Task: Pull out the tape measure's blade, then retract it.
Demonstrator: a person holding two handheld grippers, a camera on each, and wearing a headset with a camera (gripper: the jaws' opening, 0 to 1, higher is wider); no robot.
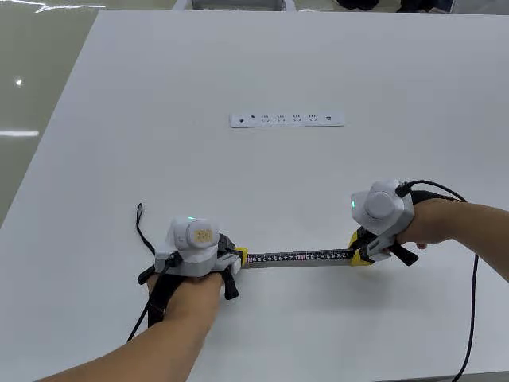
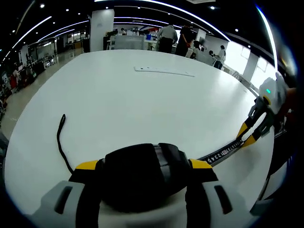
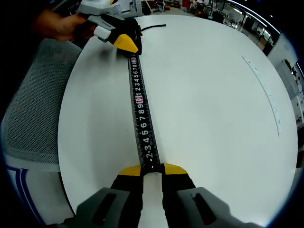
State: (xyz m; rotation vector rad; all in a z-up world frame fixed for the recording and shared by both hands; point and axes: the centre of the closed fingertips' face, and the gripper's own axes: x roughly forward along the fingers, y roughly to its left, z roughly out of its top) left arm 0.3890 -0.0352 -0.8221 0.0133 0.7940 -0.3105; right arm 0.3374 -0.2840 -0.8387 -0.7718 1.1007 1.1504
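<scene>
My left gripper (image 2: 145, 165) clamps its jaws around the tape measure case (image 2: 142, 185), my right gripper (image 3: 152, 169) pinches shut on the tip of the blade (image 3: 141, 114), stretched between both over the desk (image 1: 278, 64); if the right jaws slip, it could snap back uncontrolled.

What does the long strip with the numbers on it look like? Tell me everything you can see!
The blade is a thin, flat black strip with white numbers and a red-and-white mark partway along. It is pulled out straight, low over the white table. One end runs into the black case clamped in the left hand-held gripper. The other end is pinched by the right hand-held gripper. Whether it touches the table is unclear.
</scene>
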